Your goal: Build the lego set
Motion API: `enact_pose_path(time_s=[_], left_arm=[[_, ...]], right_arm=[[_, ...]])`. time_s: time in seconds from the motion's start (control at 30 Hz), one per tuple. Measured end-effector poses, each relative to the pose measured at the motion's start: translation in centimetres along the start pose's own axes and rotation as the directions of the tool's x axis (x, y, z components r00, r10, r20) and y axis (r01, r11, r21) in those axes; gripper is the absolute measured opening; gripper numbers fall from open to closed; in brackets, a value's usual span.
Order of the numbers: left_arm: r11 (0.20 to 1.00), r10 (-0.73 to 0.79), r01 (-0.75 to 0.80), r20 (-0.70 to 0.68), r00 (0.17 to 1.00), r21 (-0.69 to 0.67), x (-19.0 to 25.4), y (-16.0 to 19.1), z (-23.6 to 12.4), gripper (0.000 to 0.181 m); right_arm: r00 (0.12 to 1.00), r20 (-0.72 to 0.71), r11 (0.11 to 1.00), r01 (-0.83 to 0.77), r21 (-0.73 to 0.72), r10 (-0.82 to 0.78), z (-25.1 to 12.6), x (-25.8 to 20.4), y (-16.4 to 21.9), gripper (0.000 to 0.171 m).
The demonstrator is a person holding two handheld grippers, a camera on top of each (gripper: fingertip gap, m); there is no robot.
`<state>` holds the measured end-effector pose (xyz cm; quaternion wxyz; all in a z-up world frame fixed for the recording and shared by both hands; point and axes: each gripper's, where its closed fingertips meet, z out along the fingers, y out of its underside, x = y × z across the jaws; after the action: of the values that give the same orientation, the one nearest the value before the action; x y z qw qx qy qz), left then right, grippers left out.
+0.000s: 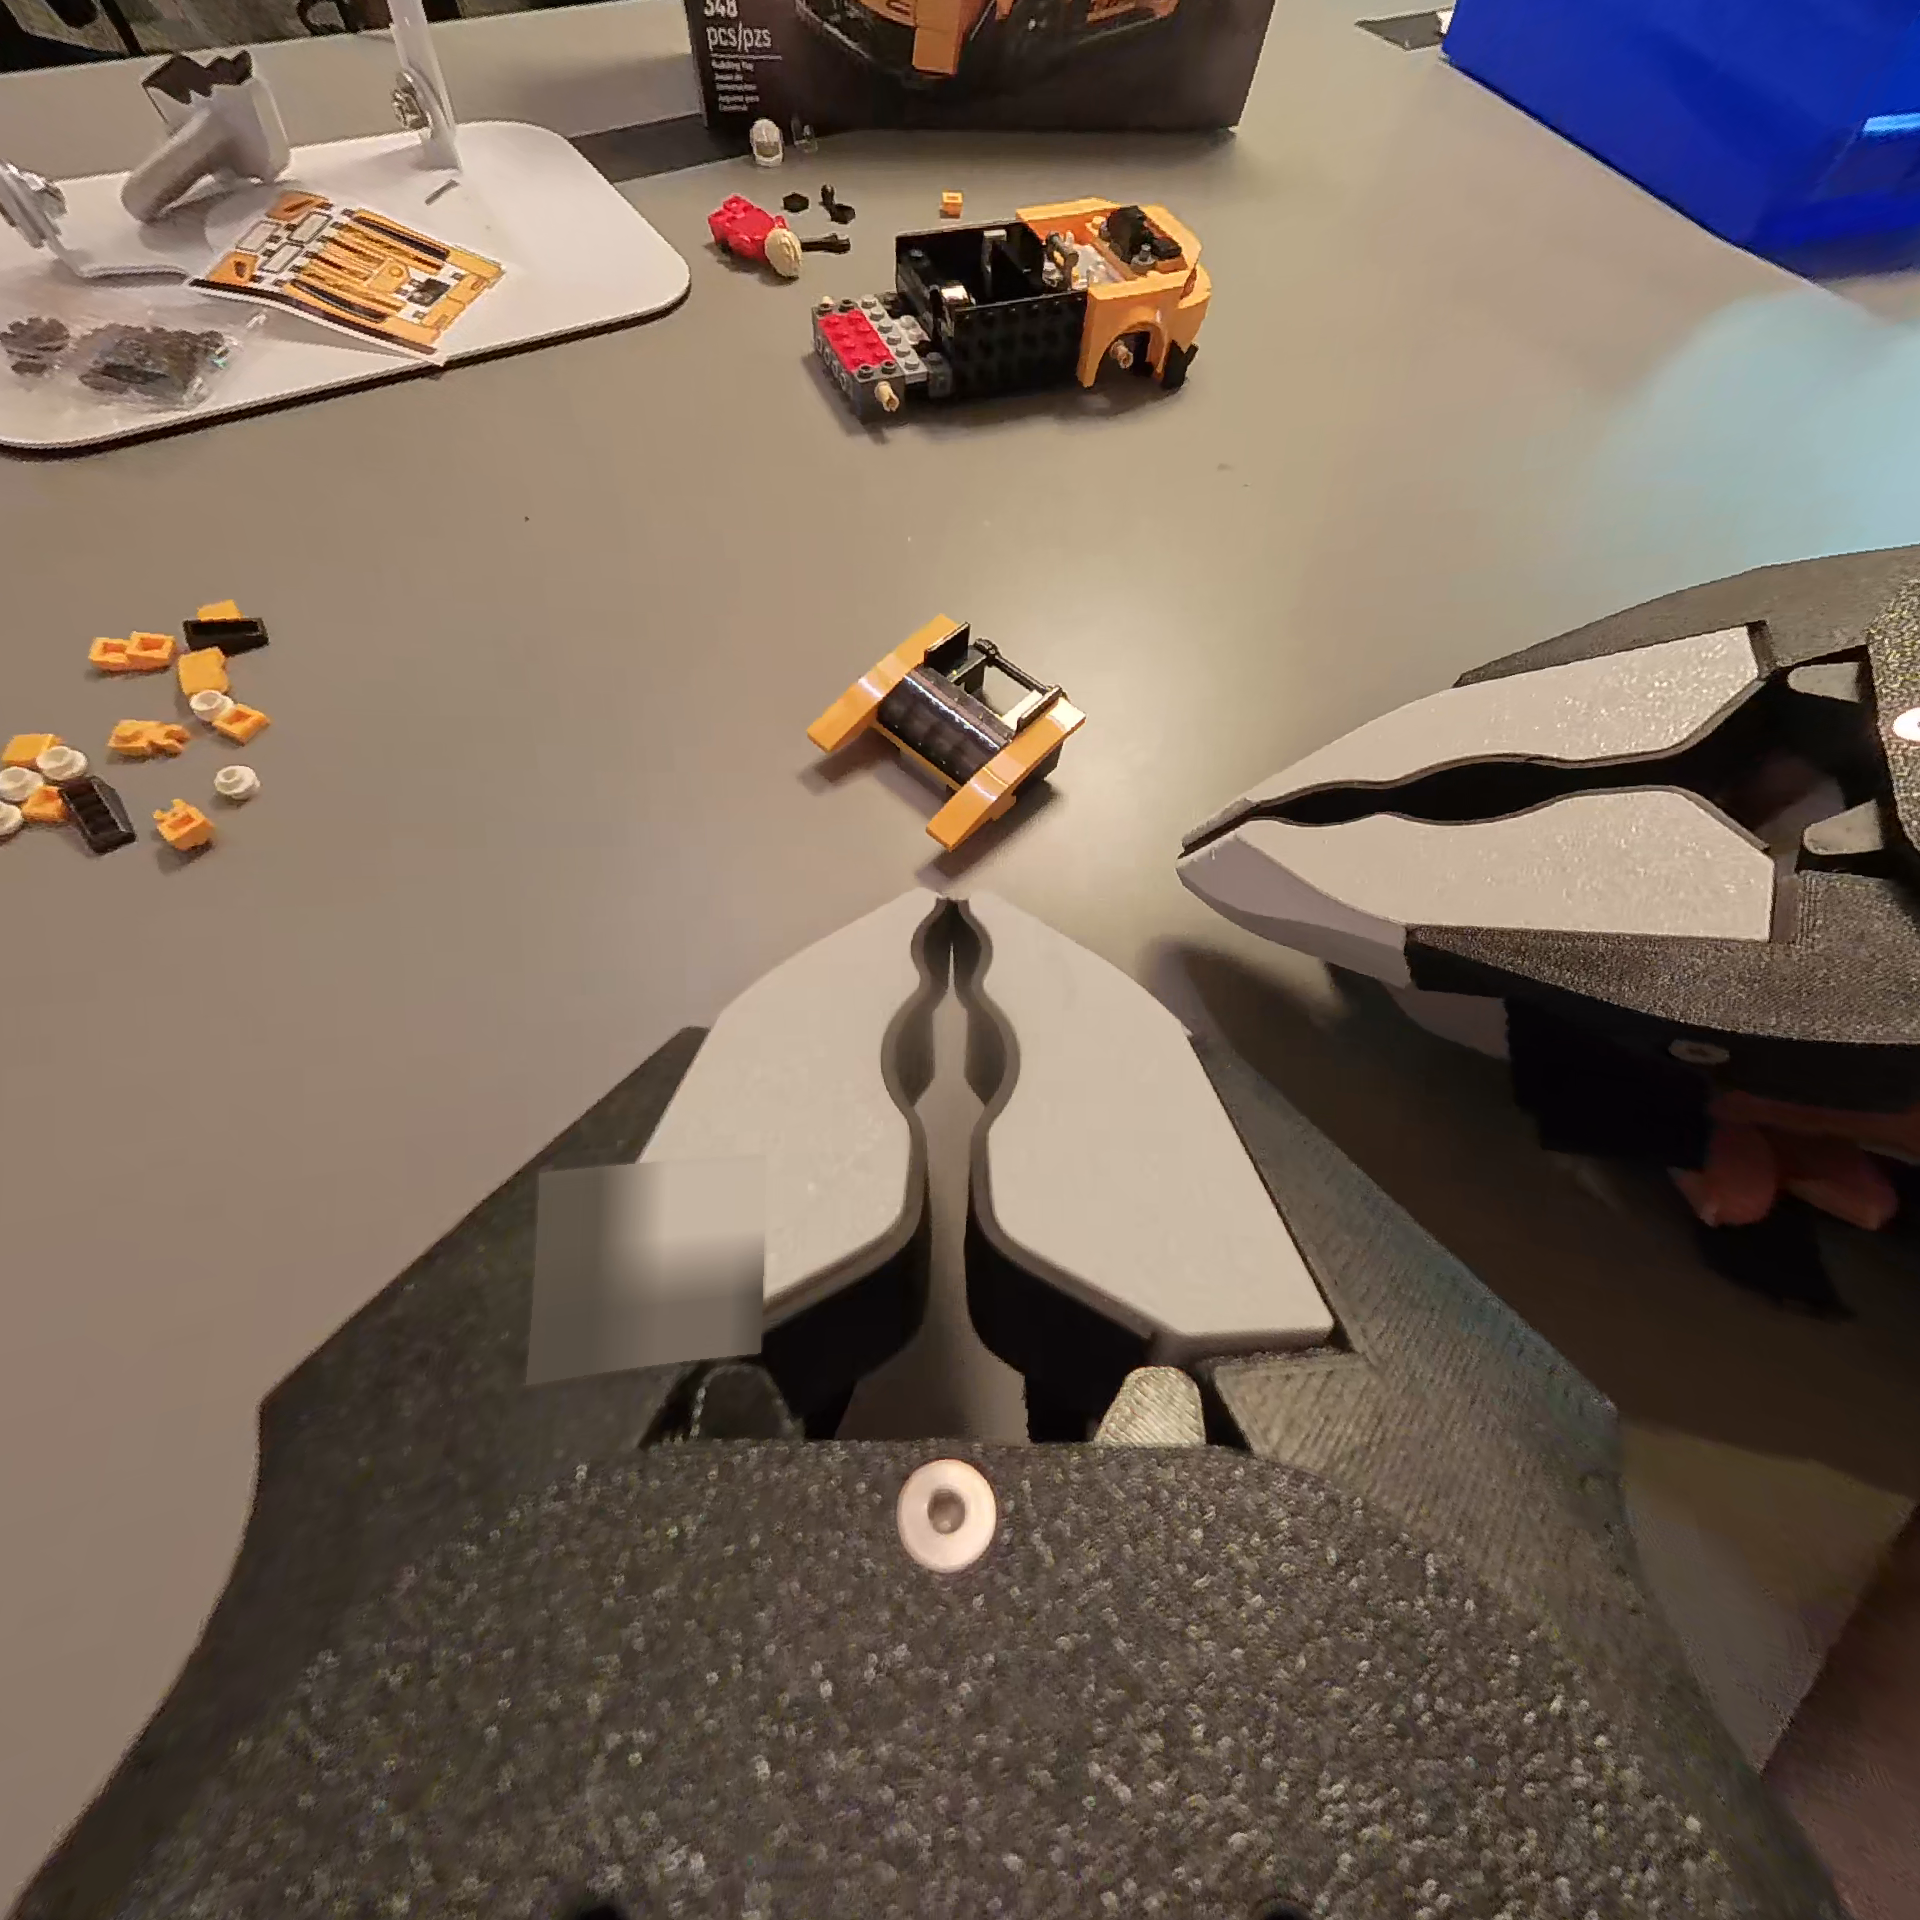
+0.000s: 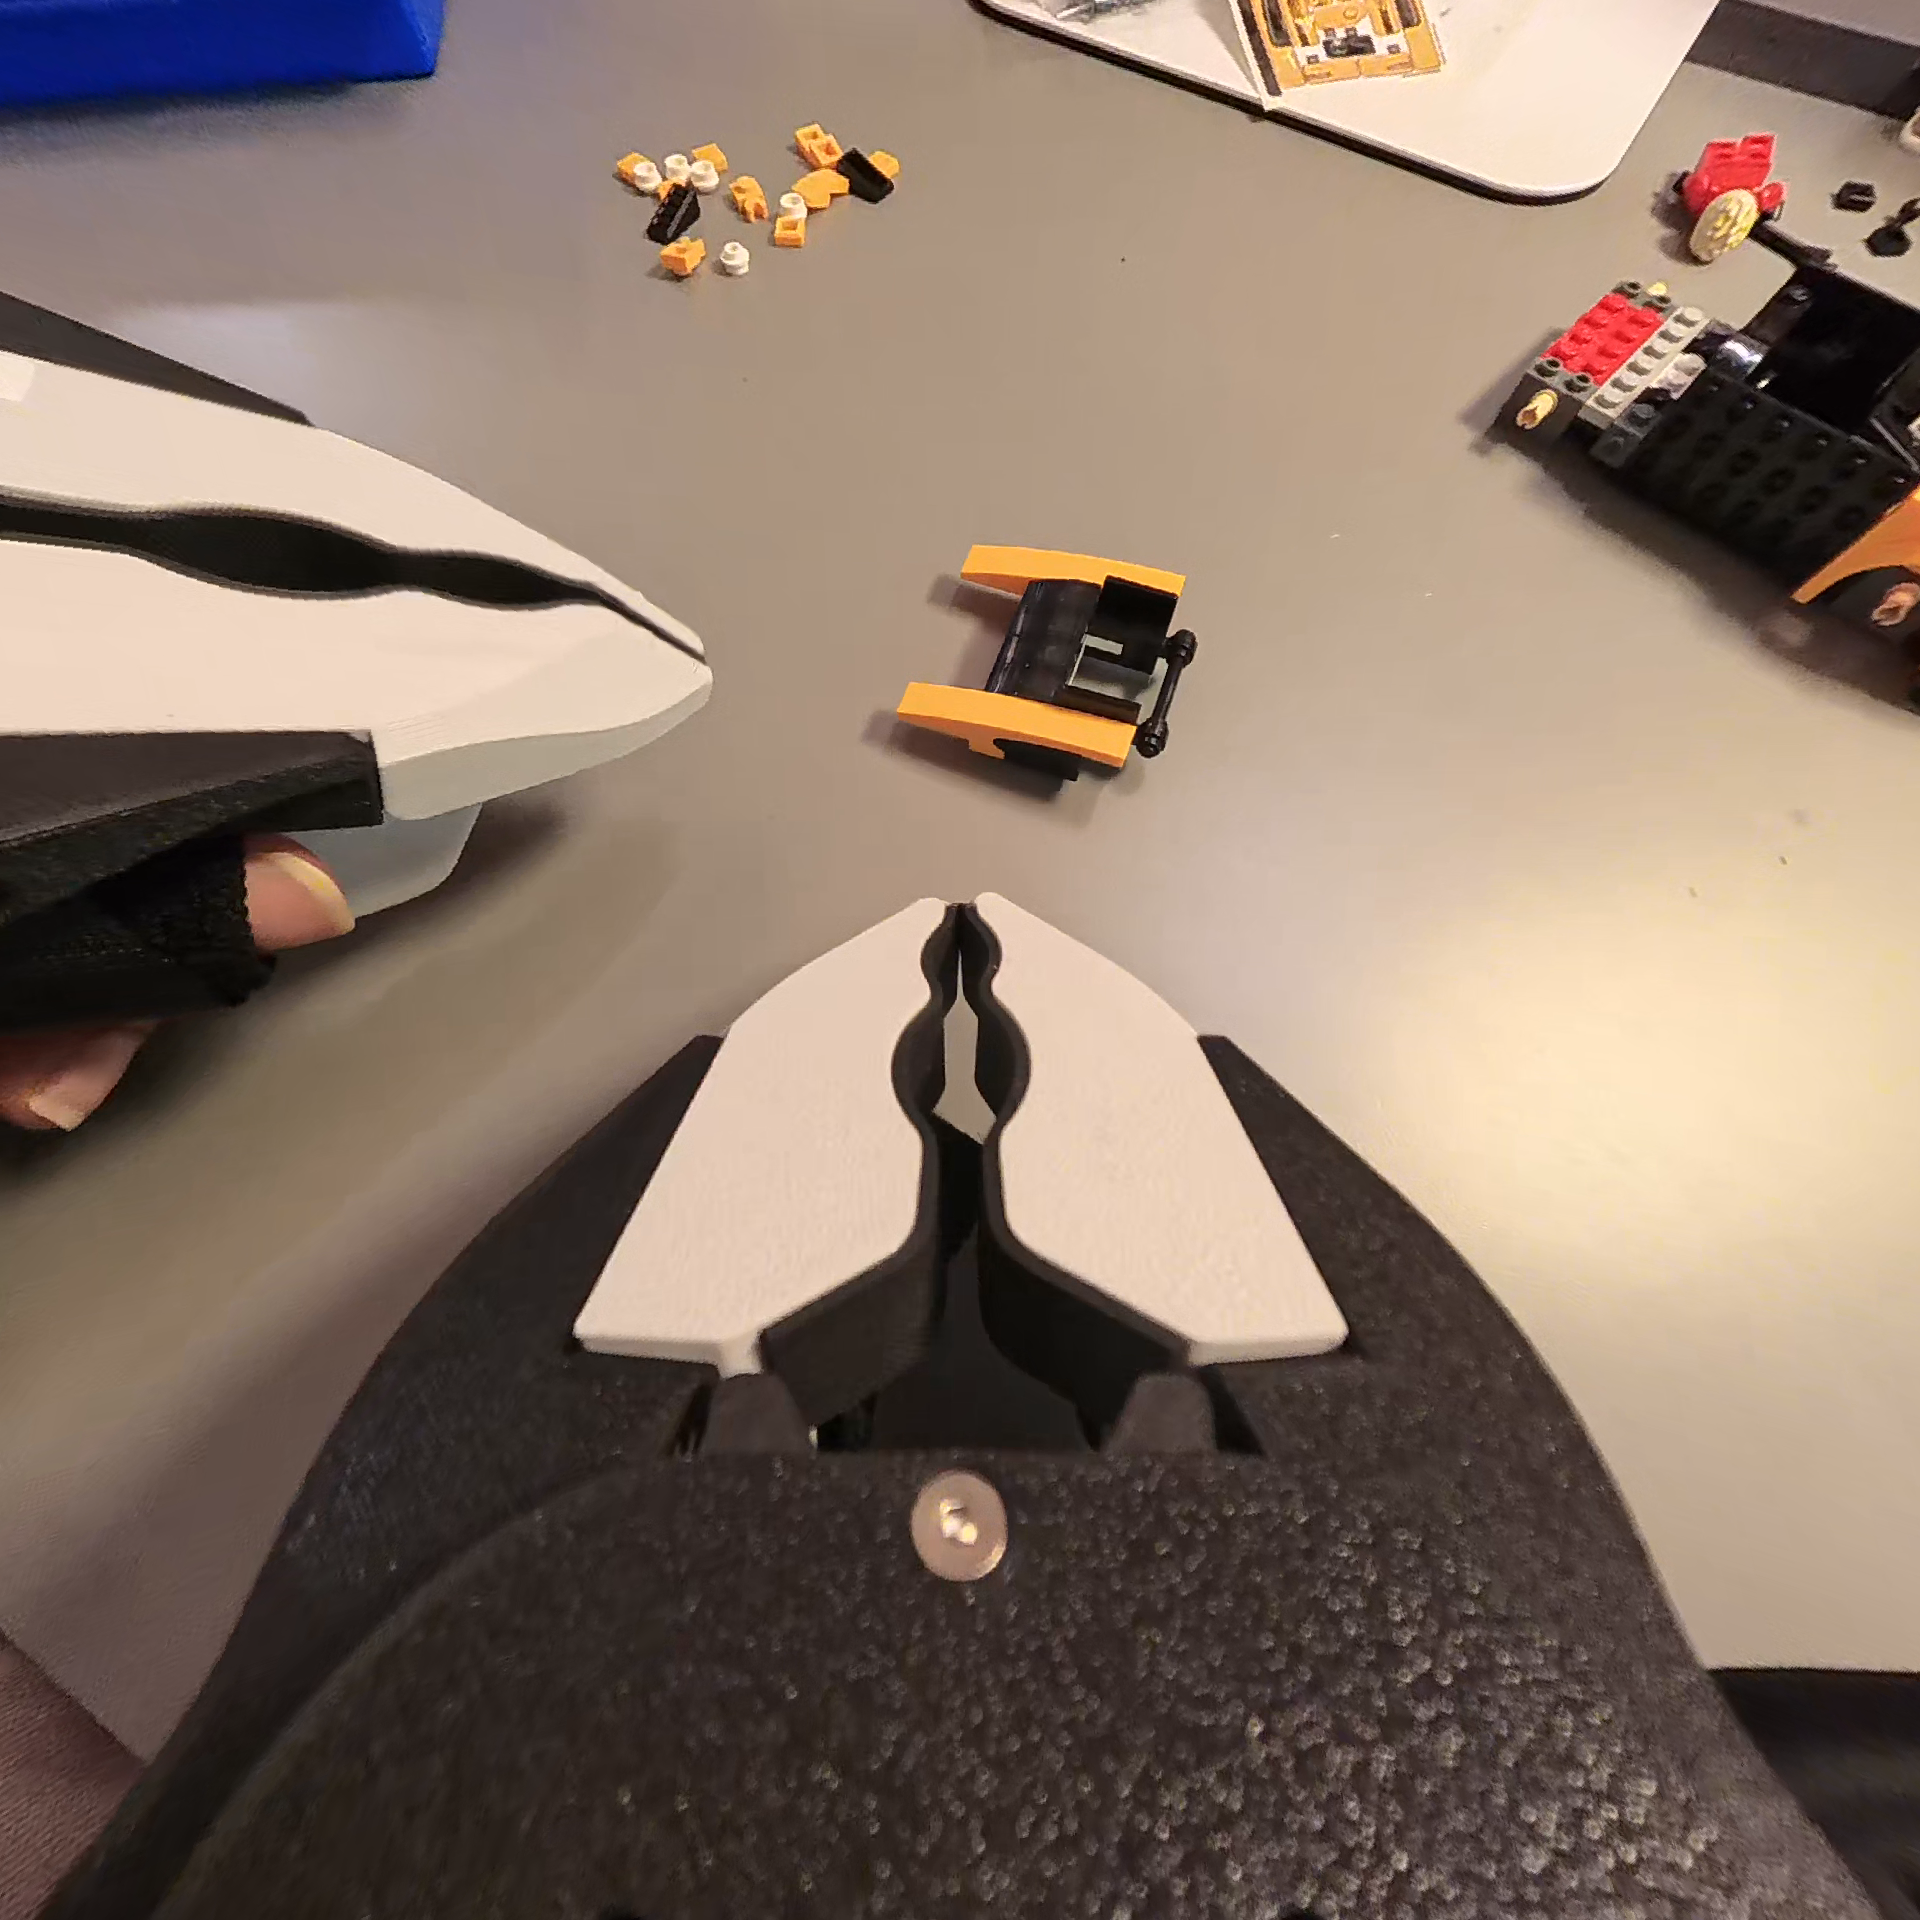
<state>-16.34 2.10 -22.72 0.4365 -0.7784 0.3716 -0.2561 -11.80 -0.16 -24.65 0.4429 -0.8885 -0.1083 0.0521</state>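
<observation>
A small orange and black lego sub-assembly [image 1: 948,740] lies on the grey table, just ahead of both grippers; it also shows in the right wrist view [image 2: 1044,660]. My left gripper [image 1: 948,900] is shut and empty, a short way in front of it. My right gripper [image 2: 966,906] is shut and empty too, and shows from the side in the left wrist view [image 1: 1195,857]. The left gripper shows at the left of the right wrist view [image 2: 696,665]. A partly built orange, black and red car [image 1: 1013,301] stands farther back, at the right edge of the right wrist view [image 2: 1745,436].
Several loose orange, black and white pieces [image 1: 135,727] lie at the left [image 2: 753,192]. A white mat [image 1: 582,301] holds a sticker sheet [image 1: 348,270] and bagged parts. The set's box [image 1: 977,62] and a blue bin [image 1: 1704,114] stand at the back. Small red and black parts [image 1: 774,234] lie by the car.
</observation>
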Motion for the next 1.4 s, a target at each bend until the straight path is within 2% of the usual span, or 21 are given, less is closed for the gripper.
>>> enact_pose_path(time_s=[0.57,0.77,0.9,1.07,1.2,1.4], left_arm=[[1.000,-0.012,0.012,-0.012,1.000,-0.005,0.0,0.2,0.0,0.000],[1.000,-0.017,0.017,-0.011,1.000,0.011,-0.3,-0.7,-0.4,0.000],[0.997,0.022,-0.024,0.037,0.999,0.074,-2.1,-4.4,-2.3,0.000],[0.965,0.020,-0.043,0.094,0.995,0.257,-5.9,-13.4,-5.7,0.000],[0.925,-0.005,-0.077,0.216,0.976,0.371,-11.0,-20.0,-6.4,0.000],[0.923,-0.017,-0.112,0.331,0.944,0.367,-15.4,-23.6,-4.0,0.000]], right_arm=[[1.000,0.001,1.000,-0.005,0.009,0.005,0.0,0.0,-0.2,0.000],[0.999,0.035,0.999,-0.030,0.038,0.029,-0.3,0.0,-1.6,0.000],[0.999,0.039,0.992,-0.028,0.126,0.023,-2.2,1.1,-6.7,0.000],[0.998,-0.027,0.946,0.054,0.319,-0.048,-4.0,2.5,-16.3,0.000],[0.990,-0.125,0.894,0.119,0.433,-0.071,-2.6,3.1,-23.6,0.000],[0.984,-0.178,0.869,0.110,0.482,-0.026,0.7,4.2,-29.5,0.000]])
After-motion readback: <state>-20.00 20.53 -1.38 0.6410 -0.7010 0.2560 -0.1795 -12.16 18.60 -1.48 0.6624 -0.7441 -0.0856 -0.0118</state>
